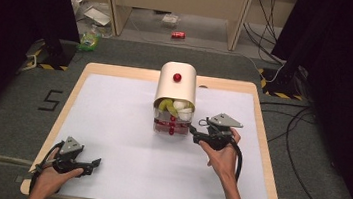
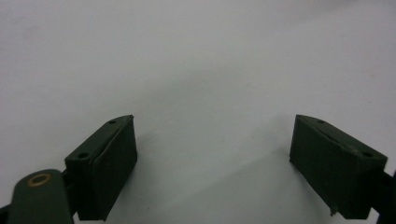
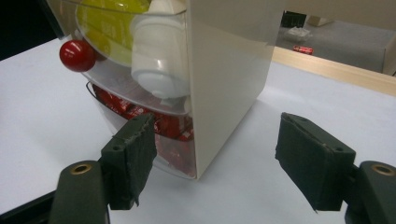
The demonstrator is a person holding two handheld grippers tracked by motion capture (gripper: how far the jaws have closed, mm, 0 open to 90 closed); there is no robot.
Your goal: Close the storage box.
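Desk (image 1: 111, 122) with a cream cabinet on its white sheet
The wood-edged desk carries a white sheet over nearly all its top; a cream, round-topped drawer cabinet (image 1: 177, 87) stands on the sheet near the far middle, its clear drawers with red knobs facing the person
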